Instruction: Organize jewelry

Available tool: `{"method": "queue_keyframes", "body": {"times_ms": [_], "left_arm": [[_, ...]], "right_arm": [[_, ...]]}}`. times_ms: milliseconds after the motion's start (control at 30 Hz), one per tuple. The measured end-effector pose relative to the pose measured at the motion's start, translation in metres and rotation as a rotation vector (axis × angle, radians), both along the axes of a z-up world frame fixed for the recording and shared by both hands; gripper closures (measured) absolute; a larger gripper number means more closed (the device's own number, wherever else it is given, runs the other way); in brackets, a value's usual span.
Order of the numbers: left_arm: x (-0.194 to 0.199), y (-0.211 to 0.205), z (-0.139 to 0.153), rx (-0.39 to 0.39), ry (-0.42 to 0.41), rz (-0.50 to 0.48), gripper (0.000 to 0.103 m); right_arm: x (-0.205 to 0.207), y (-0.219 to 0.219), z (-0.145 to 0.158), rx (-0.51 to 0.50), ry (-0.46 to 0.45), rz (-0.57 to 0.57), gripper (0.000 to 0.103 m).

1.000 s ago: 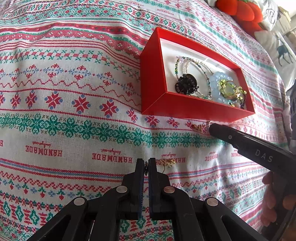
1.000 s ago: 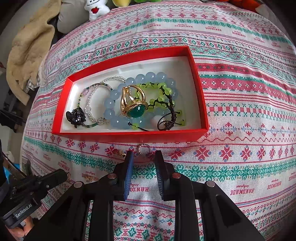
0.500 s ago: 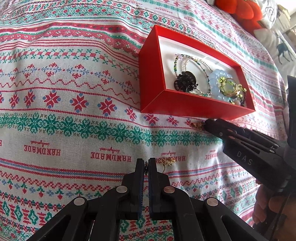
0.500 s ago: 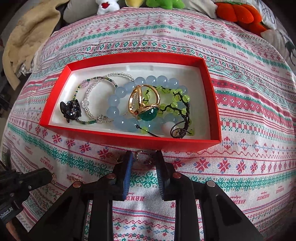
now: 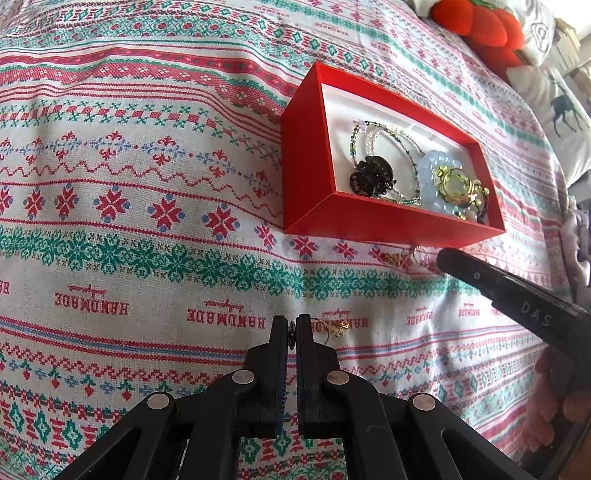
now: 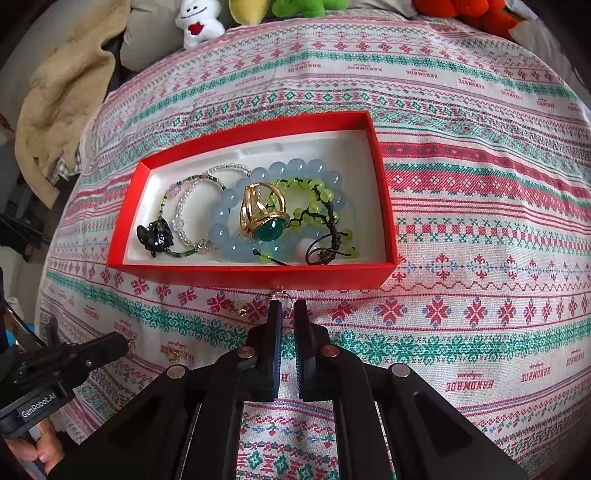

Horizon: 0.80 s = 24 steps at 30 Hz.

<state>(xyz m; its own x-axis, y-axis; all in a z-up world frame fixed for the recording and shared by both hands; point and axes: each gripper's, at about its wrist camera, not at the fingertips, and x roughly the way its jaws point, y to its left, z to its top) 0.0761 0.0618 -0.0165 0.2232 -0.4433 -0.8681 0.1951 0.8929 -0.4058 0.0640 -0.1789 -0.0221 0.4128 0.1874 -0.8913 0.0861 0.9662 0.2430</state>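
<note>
A red box (image 6: 258,275) with a white lining holds bead bracelets, a gold ring with a green stone (image 6: 264,218) and a dark charm (image 6: 155,234); it also shows in the left wrist view (image 5: 369,218). A small gold earring (image 5: 397,257) lies on the cloth just in front of the box; its hoop shows at my right fingertips (image 6: 282,293). My right gripper (image 6: 287,308) has closed on that hoop. My left gripper (image 5: 291,328) is shut on a second gold earring (image 5: 334,328) whose charm hangs to the right.
The patterned cloth (image 5: 147,221) covers a rounded surface. Plush toys (image 6: 199,22) and a beige blanket (image 6: 62,99) lie at the far edge. An orange plush (image 5: 480,26) and a deer pillow (image 5: 557,118) are at the far right.
My right gripper has narrowed from open to closed around the earring hoop by the box front. My left gripper stays shut in place.
</note>
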Motion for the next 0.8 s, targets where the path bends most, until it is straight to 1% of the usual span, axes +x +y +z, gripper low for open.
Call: {"method": "queue_keyframes", "body": {"times_ms": [33, 67, 100, 133, 167, 200, 400, 533, 567, 600, 633, 667, 800], "left_arm": [[0.0, 0.0, 0.0, 0.001, 0.0, 0.0, 0.103], [0.0, 0.0, 0.0, 0.003, 0.0, 0.0, 0.103], [0.0, 0.001, -0.001, 0.004, 0.001, -0.001, 0.103], [0.001, -0.001, -0.001, 0.007, 0.001, -0.002, 0.103], [0.002, -0.001, -0.002, 0.008, 0.002, -0.002, 0.103], [0.002, -0.001, -0.002, 0.01, 0.003, -0.002, 0.103], [0.0, -0.008, -0.004, 0.016, 0.003, -0.008, 0.103], [0.0, -0.01, -0.007, 0.021, 0.006, -0.008, 0.103], [0.0, -0.011, -0.007, 0.02, 0.006, -0.007, 0.103], [0.0, -0.012, -0.007, 0.02, 0.005, -0.006, 0.103], [0.0, -0.012, -0.006, 0.018, 0.005, -0.006, 0.103], [0.0, -0.012, -0.006, 0.017, 0.004, -0.006, 0.103], [0.003, -0.012, -0.004, 0.011, 0.001, -0.009, 0.103]], "right_arm": [[0.0, -0.002, 0.001, 0.012, 0.002, -0.007, 0.094], [0.001, -0.004, 0.0, 0.017, 0.008, -0.013, 0.089], [0.001, -0.005, 0.0, 0.018, 0.012, -0.016, 0.078], [0.001, -0.005, -0.001, 0.016, 0.011, -0.017, 0.073], [0.001, -0.005, -0.002, 0.013, 0.011, -0.019, 0.065], [0.002, -0.003, -0.003, 0.012, 0.012, -0.018, 0.062], [0.014, 0.013, -0.015, -0.055, 0.016, -0.011, 0.062], [0.015, 0.029, -0.019, -0.17, -0.008, 0.024, 0.063], [0.015, 0.031, -0.019, -0.194, -0.011, 0.032, 0.066], [0.015, 0.032, -0.019, -0.207, -0.013, 0.039, 0.073], [0.015, 0.032, -0.02, -0.203, -0.013, 0.047, 0.078], [0.015, 0.031, -0.02, -0.194, -0.009, 0.05, 0.087], [0.011, 0.02, -0.018, -0.127, 0.006, 0.039, 0.089]]}}
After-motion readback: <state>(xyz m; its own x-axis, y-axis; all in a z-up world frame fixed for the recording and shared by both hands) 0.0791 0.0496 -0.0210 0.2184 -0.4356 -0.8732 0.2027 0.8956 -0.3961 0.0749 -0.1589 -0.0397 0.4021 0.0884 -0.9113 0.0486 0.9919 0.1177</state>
